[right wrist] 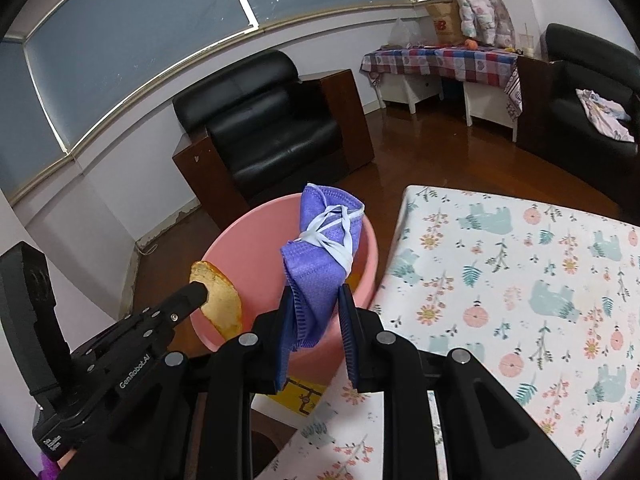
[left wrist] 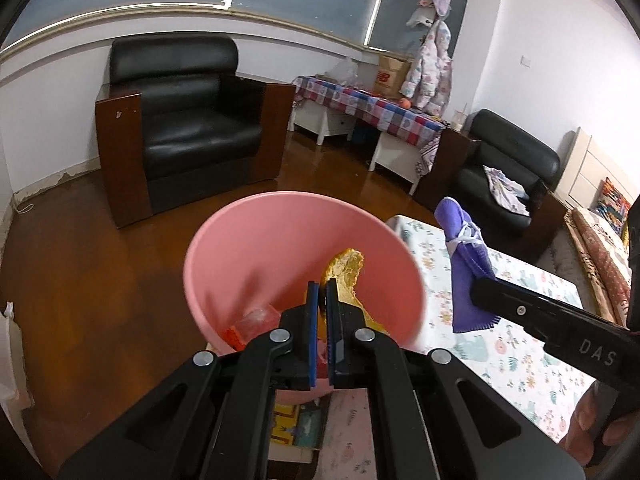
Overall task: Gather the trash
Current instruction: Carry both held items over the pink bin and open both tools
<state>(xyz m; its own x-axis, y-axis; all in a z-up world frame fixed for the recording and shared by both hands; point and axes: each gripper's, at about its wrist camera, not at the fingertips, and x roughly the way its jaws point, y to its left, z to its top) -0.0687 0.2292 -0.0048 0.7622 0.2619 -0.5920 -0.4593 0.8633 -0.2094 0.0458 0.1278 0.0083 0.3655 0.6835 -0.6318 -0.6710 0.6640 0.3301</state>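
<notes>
A pink bin [left wrist: 256,248] stands on the floor by the bed; it also shows in the right wrist view [right wrist: 240,236]. My left gripper [left wrist: 321,292] is shut on an orange peel [left wrist: 346,276] and holds it over the bin's opening; the peel also shows in the right wrist view [right wrist: 220,300]. My right gripper [right wrist: 314,300] is shut on a folded purple face mask [right wrist: 320,252] with white ear loops, above the bin's near rim. The mask also shows in the left wrist view [left wrist: 466,264]. Red and clear scraps [left wrist: 252,326] lie in the bin.
A bed with a floral sheet [right wrist: 520,280] is on the right. A black armchair [left wrist: 188,120] stands behind the bin on the brown floor. A table with a checked cloth [left wrist: 372,108] and a second black chair [left wrist: 504,168] are farther back.
</notes>
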